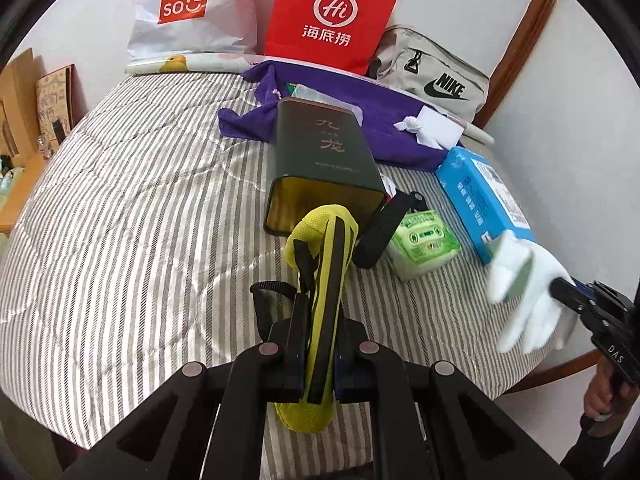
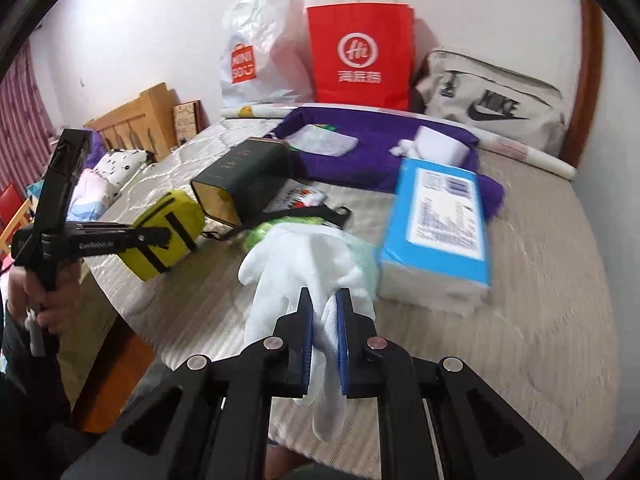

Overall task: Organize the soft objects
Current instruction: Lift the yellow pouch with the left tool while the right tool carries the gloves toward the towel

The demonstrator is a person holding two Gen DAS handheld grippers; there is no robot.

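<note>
Glove (image 2: 304, 276), white, hangs clenched in my right tongs (image 2: 324, 304) at lower centre, while my left tongs (image 1: 320, 312) grip the yellow pouch (image 1: 320, 280) lengthwise toward the open tin (image 1: 324, 172) above.

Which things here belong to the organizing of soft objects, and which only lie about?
In the job:
yellow pouch, held by left gripper
white glove, held by right gripper

Lying about:
red paper bag
dark tin
blue tissue pack
</note>
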